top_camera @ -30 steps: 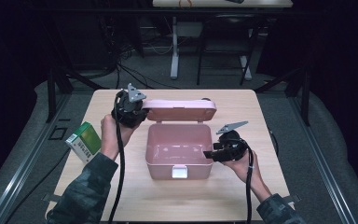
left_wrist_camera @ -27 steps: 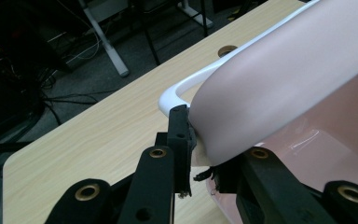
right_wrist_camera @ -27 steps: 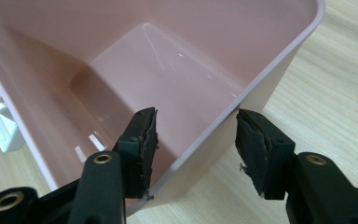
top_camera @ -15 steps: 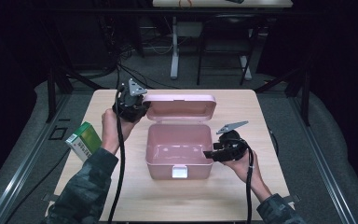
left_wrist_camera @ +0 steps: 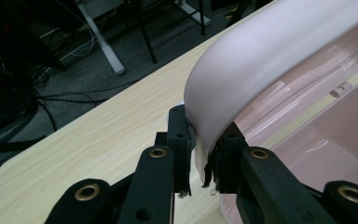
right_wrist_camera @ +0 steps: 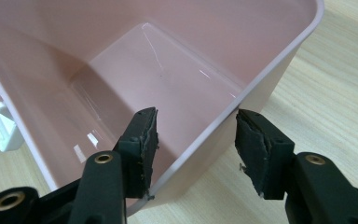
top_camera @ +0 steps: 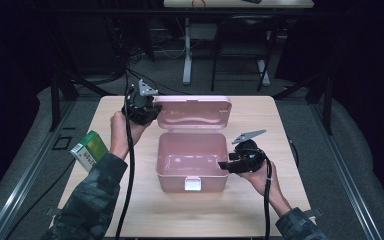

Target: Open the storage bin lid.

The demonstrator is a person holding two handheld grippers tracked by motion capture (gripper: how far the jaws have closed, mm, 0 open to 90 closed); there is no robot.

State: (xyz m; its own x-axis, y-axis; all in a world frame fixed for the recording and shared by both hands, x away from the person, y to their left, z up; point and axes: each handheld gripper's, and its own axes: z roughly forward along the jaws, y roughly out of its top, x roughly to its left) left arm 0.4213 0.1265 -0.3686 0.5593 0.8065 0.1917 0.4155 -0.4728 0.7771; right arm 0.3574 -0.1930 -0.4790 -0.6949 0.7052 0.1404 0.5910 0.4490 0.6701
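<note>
Lid (left_wrist_camera: 261, 60) pinched in my left claw (left_wrist_camera: 200, 161), opening step. Right claw (right_wrist_camera: 193, 149) gapes astride box (top_camera: 190, 160) wall, ungripped. Next: clamp it.

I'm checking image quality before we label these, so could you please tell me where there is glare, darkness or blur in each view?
High view: the wooden table is well lit, its surroundings almost black, and the whole picture is soft. Left gripper view: the pink lid is evenly lit, with a pale sheen; the floor behind is dim. Right gripper view: white glare streaks lie on the floor of the pink box; the near pads look sharp.
</note>
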